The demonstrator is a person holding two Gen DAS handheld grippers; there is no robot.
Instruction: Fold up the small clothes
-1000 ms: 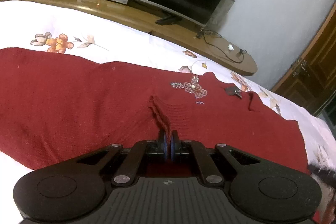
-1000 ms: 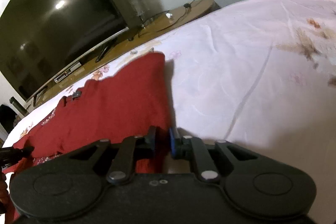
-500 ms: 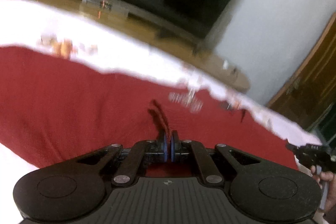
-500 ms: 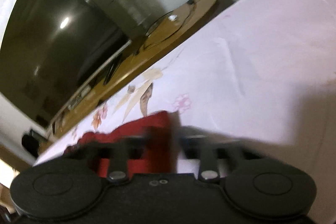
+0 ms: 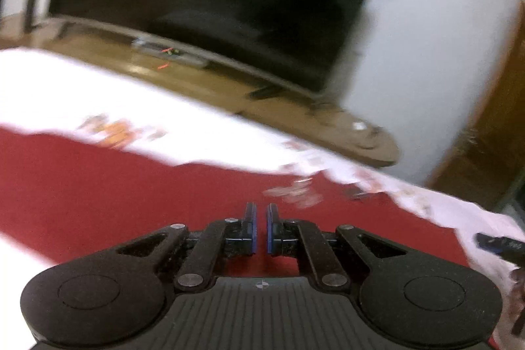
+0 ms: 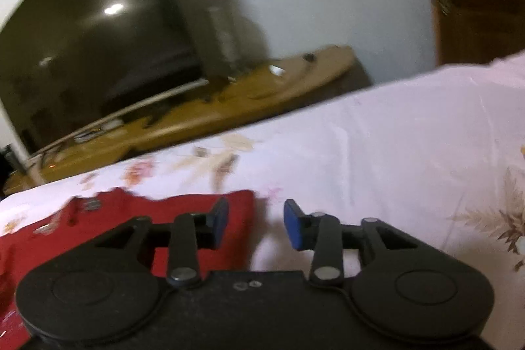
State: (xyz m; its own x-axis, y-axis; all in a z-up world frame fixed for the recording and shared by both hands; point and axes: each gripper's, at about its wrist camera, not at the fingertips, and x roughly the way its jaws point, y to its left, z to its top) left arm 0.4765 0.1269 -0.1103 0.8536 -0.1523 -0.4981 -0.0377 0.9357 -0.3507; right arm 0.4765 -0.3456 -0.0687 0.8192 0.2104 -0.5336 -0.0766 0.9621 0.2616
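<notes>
Left wrist view, left tool (image 5: 259,218) now slightly parted, releasing red garment (image 5: 131,186), right tool (image 6: 256,223) opened wide.

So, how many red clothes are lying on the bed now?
1. One red sweater lies flat on the white bedsheet, in front of the left gripper; its edge sits beside the right gripper. Others may lie out of view.

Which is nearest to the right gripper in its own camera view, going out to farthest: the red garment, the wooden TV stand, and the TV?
From the right gripper:
1. Red garment, on the bedsheet at the left finger.
2. TV stand, beyond the bed's edge.
3. TV, on the stand, upper left.
</notes>
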